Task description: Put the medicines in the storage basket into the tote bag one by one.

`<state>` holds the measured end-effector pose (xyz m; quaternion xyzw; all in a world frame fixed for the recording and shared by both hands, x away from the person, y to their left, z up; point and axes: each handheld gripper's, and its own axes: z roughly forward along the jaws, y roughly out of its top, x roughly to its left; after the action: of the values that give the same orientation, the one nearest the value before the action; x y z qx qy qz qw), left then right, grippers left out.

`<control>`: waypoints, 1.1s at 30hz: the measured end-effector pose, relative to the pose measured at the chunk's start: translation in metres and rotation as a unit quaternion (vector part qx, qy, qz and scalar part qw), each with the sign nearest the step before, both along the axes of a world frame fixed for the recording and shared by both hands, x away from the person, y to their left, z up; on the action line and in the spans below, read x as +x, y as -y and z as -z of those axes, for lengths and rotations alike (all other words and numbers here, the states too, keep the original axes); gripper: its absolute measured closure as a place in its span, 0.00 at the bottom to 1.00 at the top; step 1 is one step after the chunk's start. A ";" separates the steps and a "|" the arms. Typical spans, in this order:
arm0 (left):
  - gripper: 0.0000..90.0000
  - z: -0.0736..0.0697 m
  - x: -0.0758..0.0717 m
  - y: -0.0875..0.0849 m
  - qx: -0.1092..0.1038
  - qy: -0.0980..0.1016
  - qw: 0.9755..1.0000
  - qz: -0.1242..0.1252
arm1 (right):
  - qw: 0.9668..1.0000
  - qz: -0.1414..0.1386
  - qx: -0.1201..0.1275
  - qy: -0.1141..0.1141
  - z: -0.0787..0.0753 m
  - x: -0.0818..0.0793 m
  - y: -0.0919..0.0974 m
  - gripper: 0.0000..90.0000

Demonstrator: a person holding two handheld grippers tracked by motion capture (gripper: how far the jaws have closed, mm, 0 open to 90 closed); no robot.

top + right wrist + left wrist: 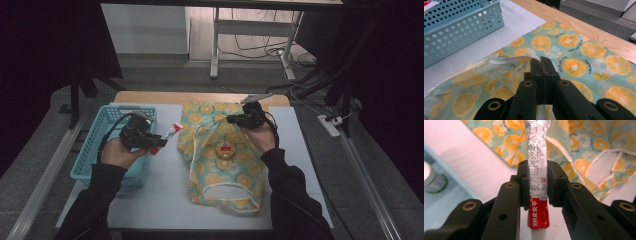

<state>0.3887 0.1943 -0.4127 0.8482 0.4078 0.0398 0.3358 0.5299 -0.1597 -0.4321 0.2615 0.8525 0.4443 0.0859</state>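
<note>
— From up top, what have you got?

— The left gripper (150, 140) sits just over the near-right corner of the blue basket (95, 150), and it has a red and white tube (167, 135) pinched between its jaws. The tube sticks out toward the orange-print bag (225, 170), which lies spread on the white mat (165, 195). The right gripper (235, 120) is at the bag's far edge, holding a bit of the fabric up off the table. There's a small round tin (225, 151) with a red label lying about mid-bag.

— And along the left gripper's own jaws?

— The tube (537, 185) stands right between them, squeezed from both sides: white upper part with printed characters, red lower band, pale cap at the bottom. So the jaws are closed on it, only as far apart as the tube is thick. Beyond it is the bag (584, 150), and off to the left a jar (434, 180) inside the basket.

— The right gripper view?

— Its jaws are pressed tight together on the white-trimmed rim of the bag (574, 65), with the cloth bunched at the tips. The basket (461, 27) is up at the left, and the wooden table edge (579, 25) runs behind.
</note>
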 end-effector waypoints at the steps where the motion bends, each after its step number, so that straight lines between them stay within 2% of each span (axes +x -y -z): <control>1: 0.83 0.000 0.000 0.003 -0.002 0.000 1.000 0.004 | 1.000 0.000 0.000 0.001 0.000 0.000 0.000 1.00; 8: 0.83 0.000 0.005 0.031 -0.007 0.001 0.999 0.036 | 1.000 0.000 0.002 -0.001 -0.001 0.000 -0.001 1.00; 16: 0.83 0.000 0.010 0.060 -0.014 0.003 0.998 0.061 | 1.000 0.001 0.002 0.002 -0.004 0.000 0.000 1.00; 28: 0.83 0.006 0.017 0.103 -0.012 -0.006 0.995 0.100 | 1.000 -0.001 0.000 0.005 -0.009 0.001 -0.003 1.00; 33: 0.83 0.010 0.020 0.121 -0.006 -0.009 0.994 0.107 | 1.000 0.000 0.001 0.007 -0.010 0.001 -0.003 1.00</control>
<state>0.4092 0.0738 -0.4222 0.8855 0.3175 -0.0063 0.3392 0.5311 -0.1568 -0.4217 0.2582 0.8515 0.4472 0.0912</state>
